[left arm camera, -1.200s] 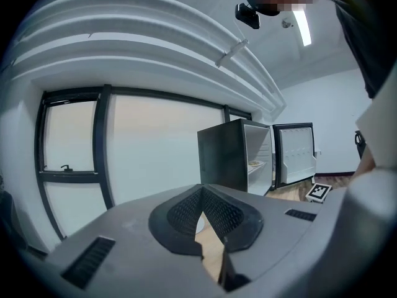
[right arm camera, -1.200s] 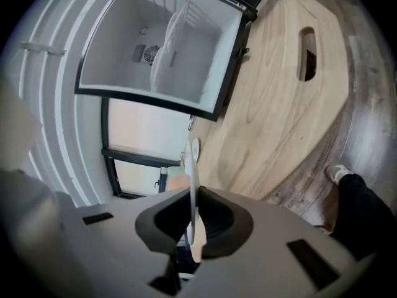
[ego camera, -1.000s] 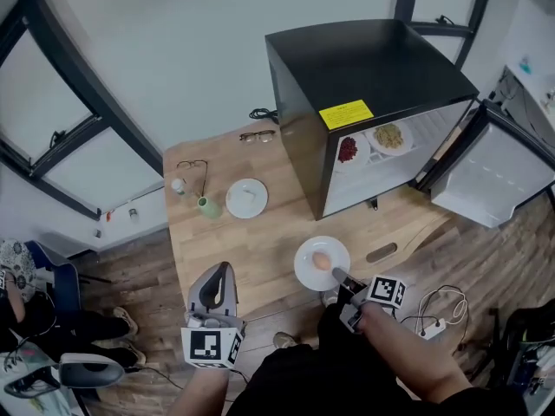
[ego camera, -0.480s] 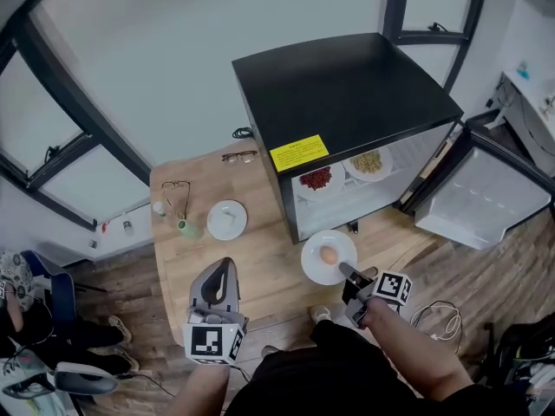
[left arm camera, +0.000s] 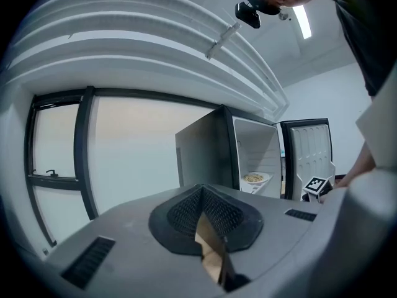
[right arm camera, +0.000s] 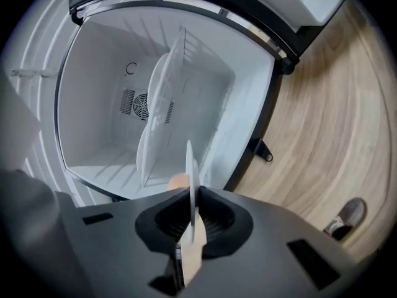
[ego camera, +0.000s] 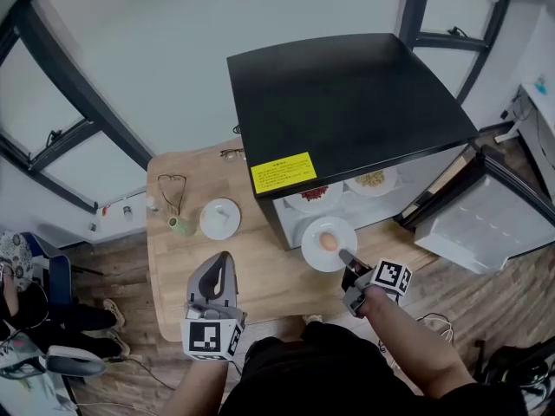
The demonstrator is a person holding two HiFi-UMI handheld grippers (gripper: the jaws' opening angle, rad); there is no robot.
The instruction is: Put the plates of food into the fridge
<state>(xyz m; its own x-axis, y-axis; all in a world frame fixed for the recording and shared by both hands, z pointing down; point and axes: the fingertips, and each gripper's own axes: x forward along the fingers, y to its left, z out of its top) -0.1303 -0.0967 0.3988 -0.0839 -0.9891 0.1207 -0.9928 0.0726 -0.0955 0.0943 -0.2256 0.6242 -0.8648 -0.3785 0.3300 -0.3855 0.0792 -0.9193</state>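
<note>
A white plate with an egg (ego camera: 328, 243) hangs just in front of the open black fridge (ego camera: 347, 102), level with its lower opening. My right gripper (ego camera: 344, 256) is shut on the plate's near rim. In the right gripper view the plate (right arm camera: 191, 177) shows edge-on between the jaws, the egg (right arm camera: 178, 180) beside it, the white fridge interior (right arm camera: 111, 135) behind. On the fridge shelf sit a plate of red food (ego camera: 314, 195) and a plate of yellow food (ego camera: 371, 180). My left gripper (ego camera: 221, 262) hovers over the wooden table (ego camera: 260, 271), shut and empty.
Another white plate (ego camera: 220, 217), a small green cup (ego camera: 178, 226) and glasses (ego camera: 171, 185) lie on the table's left part. The fridge door (ego camera: 494, 224) stands open to the right. A shelf (right arm camera: 162, 104) divides the fridge interior. A shoe (right arm camera: 347, 217) rests on the wood floor.
My right gripper has carried the egg plate off the table area and up to the fridge opening. The left gripper has moved along with it, staying shut.
</note>
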